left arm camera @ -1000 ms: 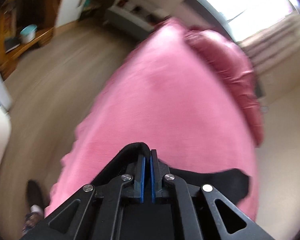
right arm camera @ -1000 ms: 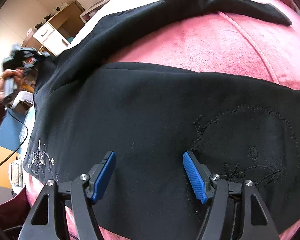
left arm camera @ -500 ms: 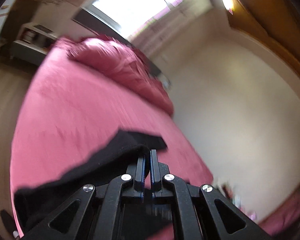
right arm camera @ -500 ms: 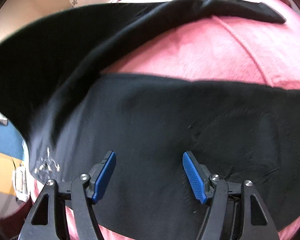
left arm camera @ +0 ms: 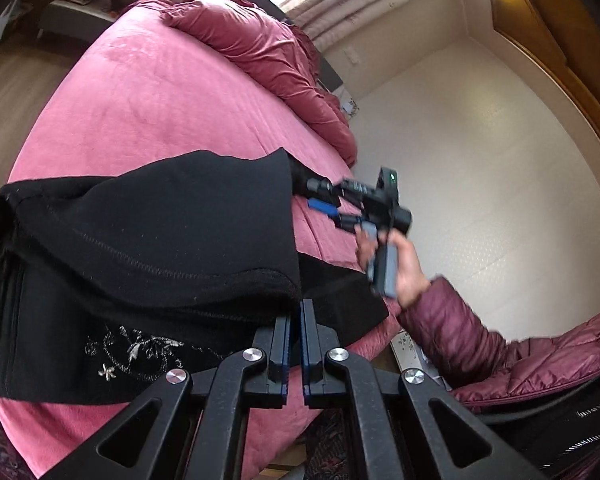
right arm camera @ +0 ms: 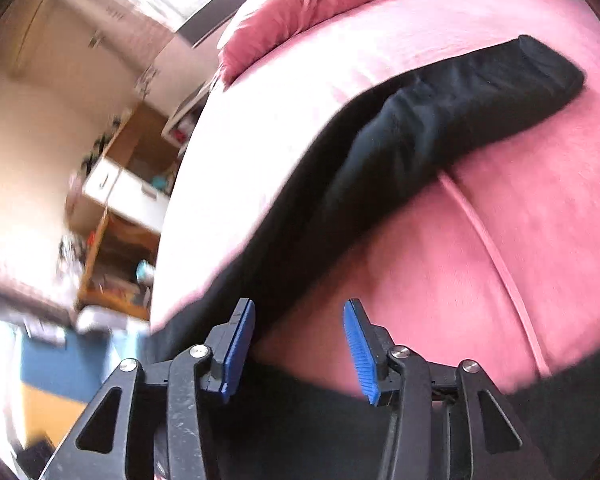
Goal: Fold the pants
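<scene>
The bed [left arm camera: 148,92], covered in a pink spread, serves as the folding surface because it is broad enough to take the garment at full length. A rumpled pink duvet [left arm camera: 268,56] lies pushed to the far end, leaving the middle free.

The black pants [left arm camera: 140,240] lie across the near part of the bed. One half is lifted and carried over the other, so a thick flap hangs above the lower layer, whose silver embroidery [left arm camera: 132,350] shows near the edge. In the right wrist view one leg [right arm camera: 440,120] stretches away over the spread toward its hem, flat at the far end and rising near the camera. That suggests the fold is leg over leg, about midway.

The left gripper [left arm camera: 296,322] has its jaws together, clamped on the hem edge of the lifted flap, which is what keeps that layer up.

The right gripper [right arm camera: 300,344] has its jaws apart; they have just been closing, yet only pink spread shows between them, with black cloth at the left pad [right arm camera: 240,344]. From the left wrist view it hangs over the far edge of the pants, held by a hand [left arm camera: 404,268] in a maroon sleeve [left arm camera: 452,336], probably ready to take the other corner.
</scene>
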Available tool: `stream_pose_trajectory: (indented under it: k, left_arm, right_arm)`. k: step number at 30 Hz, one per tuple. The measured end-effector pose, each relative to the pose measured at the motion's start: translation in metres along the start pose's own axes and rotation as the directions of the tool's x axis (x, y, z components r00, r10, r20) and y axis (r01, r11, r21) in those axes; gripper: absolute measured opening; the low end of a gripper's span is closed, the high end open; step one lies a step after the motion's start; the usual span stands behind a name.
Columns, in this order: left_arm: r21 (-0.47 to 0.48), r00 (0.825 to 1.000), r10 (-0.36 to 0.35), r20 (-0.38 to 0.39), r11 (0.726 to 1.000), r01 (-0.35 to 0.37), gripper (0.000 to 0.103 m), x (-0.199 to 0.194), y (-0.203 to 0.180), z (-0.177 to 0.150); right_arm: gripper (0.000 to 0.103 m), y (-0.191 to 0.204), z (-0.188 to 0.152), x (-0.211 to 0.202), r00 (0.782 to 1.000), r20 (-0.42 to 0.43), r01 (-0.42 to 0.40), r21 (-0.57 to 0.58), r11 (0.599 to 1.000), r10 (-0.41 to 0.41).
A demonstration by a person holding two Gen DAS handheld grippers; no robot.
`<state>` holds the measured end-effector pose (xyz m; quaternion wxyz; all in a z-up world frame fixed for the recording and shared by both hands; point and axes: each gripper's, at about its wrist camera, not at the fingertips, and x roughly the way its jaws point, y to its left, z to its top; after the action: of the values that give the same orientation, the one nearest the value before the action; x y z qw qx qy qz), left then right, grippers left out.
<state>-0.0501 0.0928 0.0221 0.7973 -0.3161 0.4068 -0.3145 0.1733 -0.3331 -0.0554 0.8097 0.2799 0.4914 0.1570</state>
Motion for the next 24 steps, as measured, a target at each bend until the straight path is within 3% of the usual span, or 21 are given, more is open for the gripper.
stream_pose_trajectory:
  k: [5, 7, 10, 11, 14, 16, 17, 20, 24]
  left_arm:
    - [-0.004, 1.0, 0.011, 0.002, 1.0, -0.011, 0.004, -0.003, 0.009, -0.004]
    - [-0.004, 1.0, 0.017, 0.0, 1.0, -0.017, 0.004, -0.001, 0.008, 0.001]
    - [-0.014, 0.999, 0.032, 0.011, 0.999, -0.032, 0.004, -0.003, 0.013, 0.01]
    - [-0.022, 0.999, 0.043, 0.022, 0.999, -0.042, 0.004, -0.002, 0.016, 0.015]
    - [-0.058, 0.989, 0.125, 0.083, 0.991, -0.121, 0.004, -0.011, 0.029, 0.045]
    - [-0.089, 0.967, 0.209, 0.148, 0.976, -0.197, 0.003, -0.022, 0.044, 0.08]
    - [-0.11, 0.947, 0.259, 0.188, 0.964, -0.241, 0.003, -0.03, 0.052, 0.103]
    - [-0.16, 0.907, 0.336, 0.252, 0.939, -0.303, 0.003, -0.045, 0.07, 0.148]
    - [-0.199, 0.872, 0.405, 0.275, 0.911, -0.36, 0.004, -0.052, 0.084, 0.196]
  right_arm:
    - [0.047, 0.003, 0.05, 0.032, 1.0, 0.016, -0.009, 0.098, 0.995, 0.008]
    - [0.047, 0.006, 0.061, 0.044, 0.999, 0.011, 0.029, 0.106, 0.994, -0.03]
    - [0.025, 0.006, 0.076, 0.065, 0.997, -0.027, 0.08, 0.107, 0.991, -0.078]
    - [0.009, 0.008, 0.078, 0.07, 0.995, -0.037, 0.1, 0.093, 0.991, -0.097]
    - [0.007, 0.018, 0.084, 0.067, 0.99, -0.04, 0.137, 0.012, 0.99, -0.137]
    - [0.007, 0.026, 0.084, 0.056, 0.993, -0.014, 0.117, -0.012, 0.993, -0.118]
    - [0.007, 0.028, 0.086, 0.047, 0.996, 0.008, 0.093, -0.016, 0.996, -0.092]
    - [0.007, 0.037, 0.083, 0.01, 0.997, 0.075, 0.005, -0.031, 0.999, -0.003]
    - [0.007, 0.044, 0.056, -0.041, 0.983, 0.138, -0.113, -0.077, 0.991, 0.123]
